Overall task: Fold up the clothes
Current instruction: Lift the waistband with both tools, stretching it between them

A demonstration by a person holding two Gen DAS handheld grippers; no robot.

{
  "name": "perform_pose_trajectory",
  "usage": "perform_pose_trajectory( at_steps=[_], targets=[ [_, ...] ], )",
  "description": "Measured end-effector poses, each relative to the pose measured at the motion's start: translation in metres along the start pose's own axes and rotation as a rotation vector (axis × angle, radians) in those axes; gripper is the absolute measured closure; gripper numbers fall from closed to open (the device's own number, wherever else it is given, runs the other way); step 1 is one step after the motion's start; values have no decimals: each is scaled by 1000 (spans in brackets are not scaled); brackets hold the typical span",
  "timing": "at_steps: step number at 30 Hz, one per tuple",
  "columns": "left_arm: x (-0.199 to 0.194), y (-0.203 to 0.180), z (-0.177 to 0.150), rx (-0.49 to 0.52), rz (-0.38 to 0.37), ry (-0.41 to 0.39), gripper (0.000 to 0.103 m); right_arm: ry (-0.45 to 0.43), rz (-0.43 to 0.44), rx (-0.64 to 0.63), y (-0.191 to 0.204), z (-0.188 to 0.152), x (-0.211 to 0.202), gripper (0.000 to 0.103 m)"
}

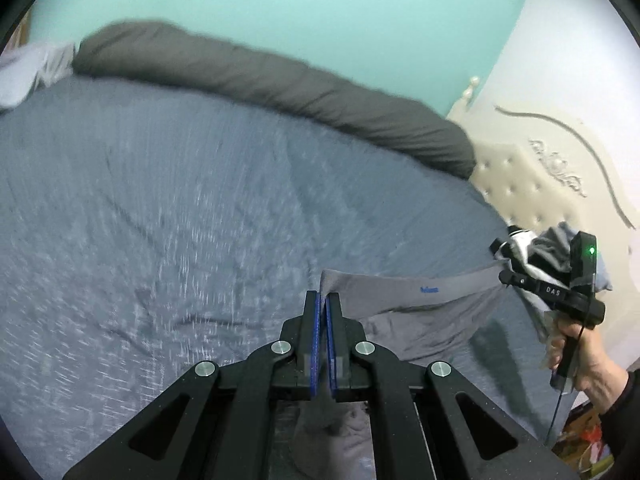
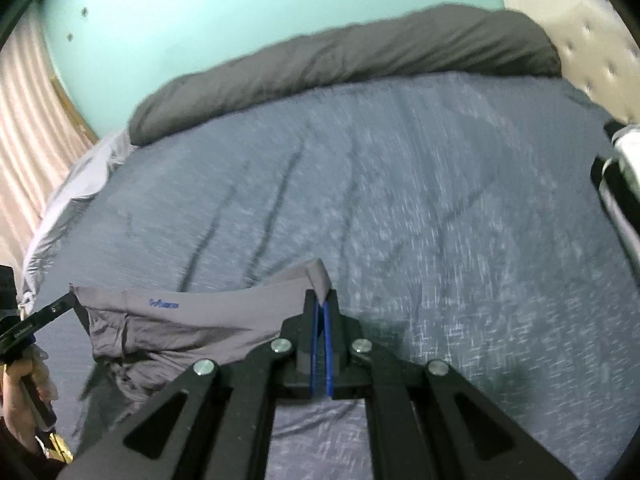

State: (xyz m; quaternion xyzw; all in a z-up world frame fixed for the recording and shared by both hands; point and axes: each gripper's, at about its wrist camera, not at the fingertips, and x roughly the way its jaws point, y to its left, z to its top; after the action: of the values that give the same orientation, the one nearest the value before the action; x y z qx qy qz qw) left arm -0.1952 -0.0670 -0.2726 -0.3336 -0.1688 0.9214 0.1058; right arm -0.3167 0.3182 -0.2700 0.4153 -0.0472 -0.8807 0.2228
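Blue-grey rumpled bedsheet (image 1: 180, 208) spreads beneath me, a dark grey bolster (image 1: 280, 80) along the teal wall. My left gripper (image 1: 323, 300) and right gripper (image 2: 322, 304) each have jaws pressed together, pinching 1 end of the waistband of the grey stretchy underwear (image 2: 192, 320), held taut above the bed. No fold is made yet, I judge; laying flat and every fold remain.

A bed (image 1: 160, 208) covered by a blue-grey sheet is seen ahead of the tongs. Beyond it, a long dark grey bolster (image 1: 280, 84) is laid against a turquoise wall (image 1: 280, 4). A cream tufted headboard (image 1: 516, 184) is set at right; pinkish curtains (image 2: 28, 128) are hung at left.
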Motion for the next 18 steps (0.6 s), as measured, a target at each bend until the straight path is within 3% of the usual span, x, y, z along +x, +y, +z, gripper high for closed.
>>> perform_pose_trajectory(
  at_steps=[12, 18],
  targets=[
    [-142, -79, 51, 145, 0, -169, 100, -184, 99, -68, 51, 34, -142, 101],
    [-192, -104, 62, 192, 6, -204, 100, -251, 138, -81, 66, 40, -202, 101]
  ],
)
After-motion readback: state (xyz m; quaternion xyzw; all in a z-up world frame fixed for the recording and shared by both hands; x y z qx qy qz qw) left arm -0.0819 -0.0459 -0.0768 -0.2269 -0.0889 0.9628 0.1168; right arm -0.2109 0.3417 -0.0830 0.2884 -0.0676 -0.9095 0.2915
